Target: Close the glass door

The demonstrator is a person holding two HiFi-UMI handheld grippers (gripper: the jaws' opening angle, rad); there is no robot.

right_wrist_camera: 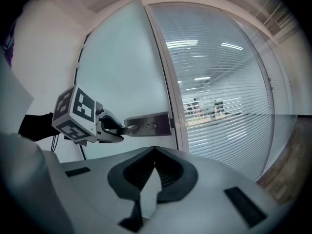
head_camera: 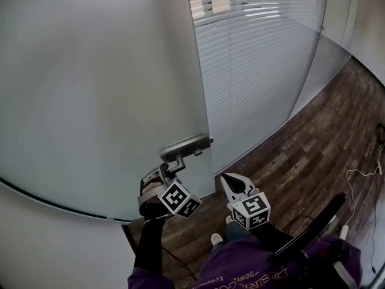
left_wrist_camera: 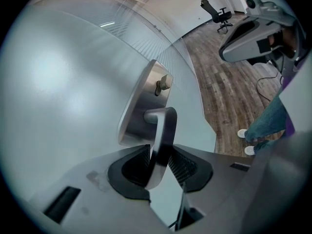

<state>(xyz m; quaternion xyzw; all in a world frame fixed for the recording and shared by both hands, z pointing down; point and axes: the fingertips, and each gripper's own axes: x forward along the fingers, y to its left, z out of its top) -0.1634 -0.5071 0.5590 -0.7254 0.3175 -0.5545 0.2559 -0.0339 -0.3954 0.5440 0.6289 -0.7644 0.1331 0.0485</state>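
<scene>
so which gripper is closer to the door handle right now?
Left. The left gripper is clamped on the door handle. The right gripper is off to the handle's right and lower in the head view, jaws together on nothing.

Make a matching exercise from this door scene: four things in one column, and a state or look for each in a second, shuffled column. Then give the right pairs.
Things
1. left gripper
2. right gripper
3. floor
4. blinds

Descriptions
A. dark wood planks
B. jaws together, nothing between them
C. pale horizontal slats
D. shut on the door handle

Pairs: 1-D, 2-B, 3-A, 4-C
</scene>
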